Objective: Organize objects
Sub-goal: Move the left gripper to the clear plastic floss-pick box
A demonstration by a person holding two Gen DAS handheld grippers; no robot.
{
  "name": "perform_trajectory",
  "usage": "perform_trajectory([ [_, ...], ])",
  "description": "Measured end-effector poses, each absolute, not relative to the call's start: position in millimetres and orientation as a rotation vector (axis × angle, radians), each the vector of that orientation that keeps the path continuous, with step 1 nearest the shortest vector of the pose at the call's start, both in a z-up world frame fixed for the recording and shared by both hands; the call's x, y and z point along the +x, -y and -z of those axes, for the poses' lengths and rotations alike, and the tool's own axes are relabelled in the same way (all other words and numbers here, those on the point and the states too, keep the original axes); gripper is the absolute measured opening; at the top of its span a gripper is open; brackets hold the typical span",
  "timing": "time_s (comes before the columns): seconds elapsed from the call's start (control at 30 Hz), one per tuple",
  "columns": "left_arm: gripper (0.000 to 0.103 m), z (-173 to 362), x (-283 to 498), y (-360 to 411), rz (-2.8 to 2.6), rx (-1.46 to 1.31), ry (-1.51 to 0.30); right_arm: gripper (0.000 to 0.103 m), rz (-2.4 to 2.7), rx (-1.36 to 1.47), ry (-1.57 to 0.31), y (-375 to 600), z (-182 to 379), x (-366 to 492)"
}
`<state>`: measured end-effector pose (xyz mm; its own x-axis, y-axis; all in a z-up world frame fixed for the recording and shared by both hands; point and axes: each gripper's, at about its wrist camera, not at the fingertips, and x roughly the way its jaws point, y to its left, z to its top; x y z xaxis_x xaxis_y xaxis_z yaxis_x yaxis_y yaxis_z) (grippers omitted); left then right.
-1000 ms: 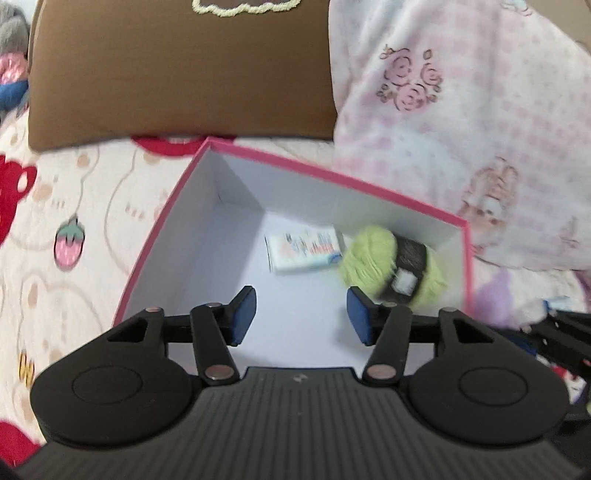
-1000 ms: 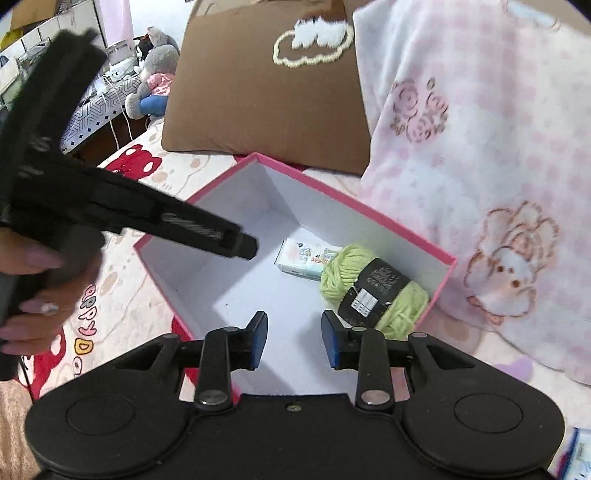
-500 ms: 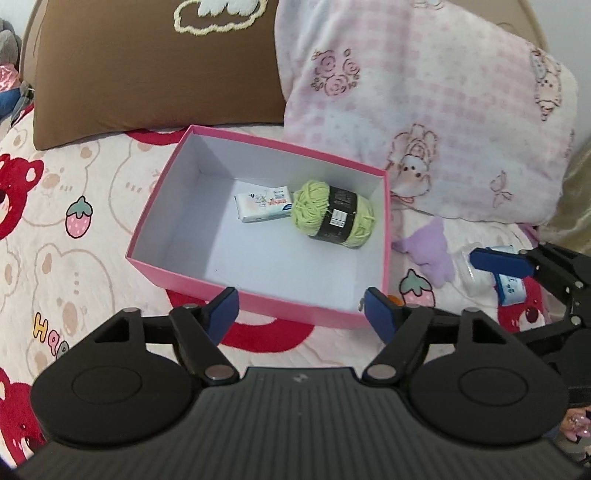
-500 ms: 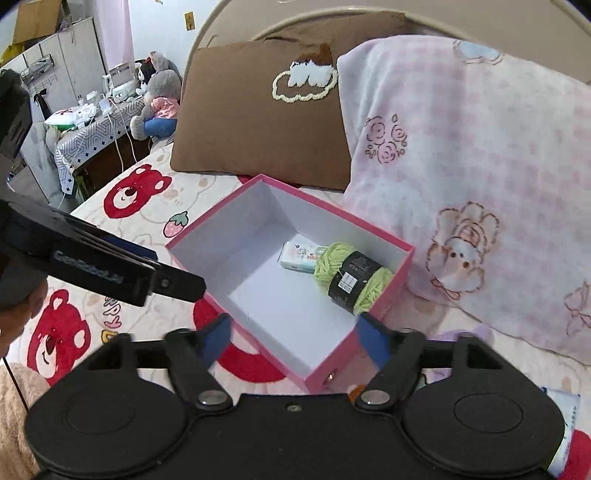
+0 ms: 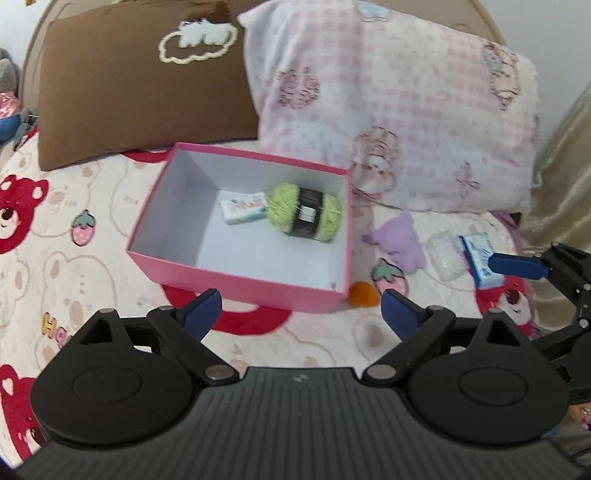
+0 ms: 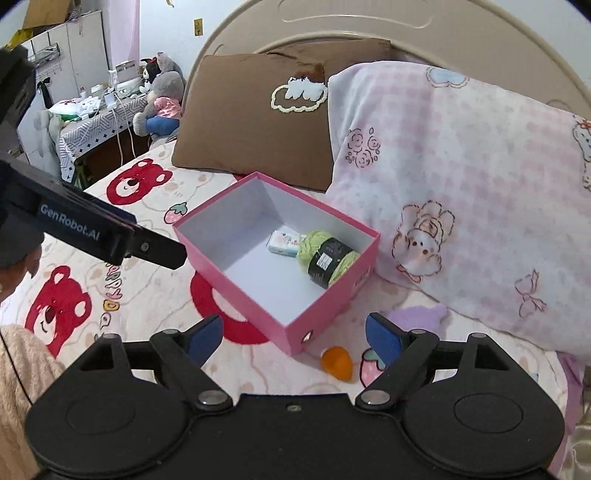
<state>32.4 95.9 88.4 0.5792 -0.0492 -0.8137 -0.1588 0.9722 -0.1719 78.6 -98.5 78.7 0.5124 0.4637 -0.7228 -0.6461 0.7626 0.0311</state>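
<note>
bed — pink box, orange ball, two pillows.

A pink box is sitting open on a bear-print bedspread, holding a green yarn ball touching a small white packet. The left gripper is hovering before it, jaws opening with nothing between them. An orange ball is lying just beside the box's corner.

A brown pillow leans beside a pink checked pillow against the headboard.
</note>
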Motion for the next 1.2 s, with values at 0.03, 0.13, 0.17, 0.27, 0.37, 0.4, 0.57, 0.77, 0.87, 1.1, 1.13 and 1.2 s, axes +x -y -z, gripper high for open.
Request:
perform_trajectory([
  [0.03,0.094,-88.3,30.0,-92.1,-0.053,-0.242,-0.957,0.088,-0.677,-0.257,-0.783,102.6,-79.1,74.6],
  [0.13,0.094,-87.4,22.7,-79.1,0.0,-0.251,-0.974,0.088,-0.676,-0.262,-0.785,113.5,-78.9,63.1],
  [0.17,0.095,-87.1,20.4,-74.0,0.02,-0.248,-0.979,0.088,-0.678,-0.269,-0.786,116.8,-78.3,59.5],
  [0.27,0.095,-86.4,14.1,-57.1,0.07,-0.22,-0.987,0.088,-0.67,-0.295,-0.781,127.1,-77.1,48.6],
  [0.37,0.095,-85.5,10.2,-41.2,0.1,-0.2,-0.99,0.088,-0.663,-0.305,-0.779,138.3,-76.5,40.6],
  [0.4,0.095,-84.8,9.6,-35.4,0.114,-0.196,-0.993,0.088,-0.659,-0.308,-0.781,142.7,-76.1,38.3],
  [0.57,0.095,-79.0,8.6,-10.9,0.171,-0.168,-1.013,0.088,-0.638,-0.319,-0.787,159.9,-74.9,31.5],
  [0.77,0.095,-70.2,10.0,8.3,0.184,-0.189,-1.048,0.088,-0.625,-0.312,-0.788,177.7,-69.1,26.4],
  [0.87,0.095,-66.1,10.7,17.9,0.22,-0.203,-1.066,0.088,-0.611,-0.294,-0.801,187.3,-62.8,28.3],
  [1.1,0.095,-49.0,17.9,42.5,0.321,-0.277,-1.117,0.088,-0.583,-0.256,-0.849,207.1,-44.8,34.9],
  [1.13,0.095,-45.1,20.8,45.6,0.331,-0.282,-1.123,0.088,-0.578,-0.261,-0.855,208.8,-42.7,36.1],
  [1.2,0.095,-37.2,27.2,49.5,0.34,-0.297,-1.136,0.088,-0.577,-0.27,-0.871,211.4,-38.4,39.9],
])
